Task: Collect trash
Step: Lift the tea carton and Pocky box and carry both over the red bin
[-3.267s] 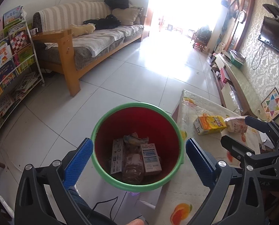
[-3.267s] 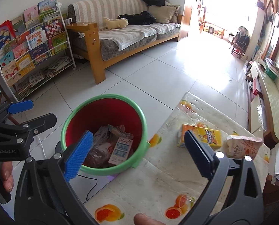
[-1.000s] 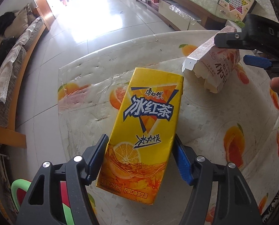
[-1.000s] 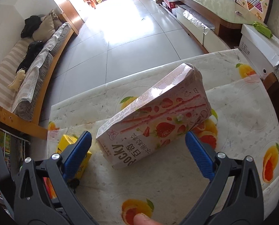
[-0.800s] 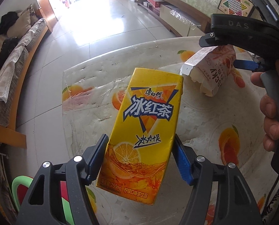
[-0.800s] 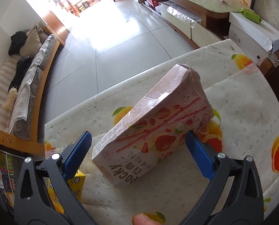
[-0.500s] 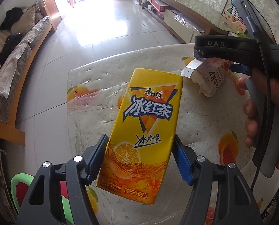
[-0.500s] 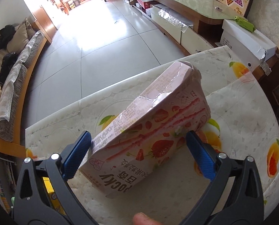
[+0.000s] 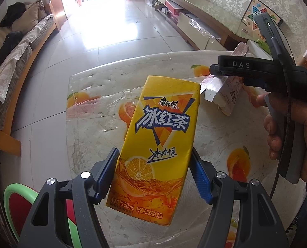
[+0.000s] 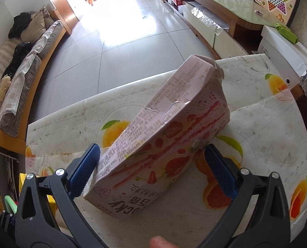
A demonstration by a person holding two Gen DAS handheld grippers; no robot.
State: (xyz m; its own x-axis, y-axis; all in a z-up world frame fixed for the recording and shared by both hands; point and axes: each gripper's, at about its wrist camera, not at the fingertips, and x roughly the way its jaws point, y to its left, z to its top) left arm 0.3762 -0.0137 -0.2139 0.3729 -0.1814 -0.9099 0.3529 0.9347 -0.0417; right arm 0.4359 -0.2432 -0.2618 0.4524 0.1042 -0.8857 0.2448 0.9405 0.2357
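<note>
A yellow iced-tea carton (image 9: pixel 161 136) is clamped at its lower half between the blue pads of my left gripper (image 9: pixel 153 161), above the fruit-patterned tablecloth (image 9: pixel 95 124). A pink Pocky box (image 10: pixel 174 128) lies tilted on the same cloth. My right gripper (image 10: pixel 151 163) is open and straddles the box's near end, one blue pad close on each side. In the left wrist view, the right gripper's black finger crosses the Pocky box (image 9: pixel 227 95), with a hand (image 9: pixel 298 128) on its handle. The green-rimmed red bin (image 9: pixel 15 198) shows at the lower left, below the table edge.
A sofa (image 9: pixel 13 62) runs along the left wall across the tiled floor. A long low cabinet (image 10: pixel 215 6) lines the right wall. A white carton (image 10: pixel 283 47) stands just beyond the table's far right corner.
The right gripper has come down and closer, so the Pocky box now sits between its fingers. The left gripper keeps its hold on the yellow carton and has barely moved.
</note>
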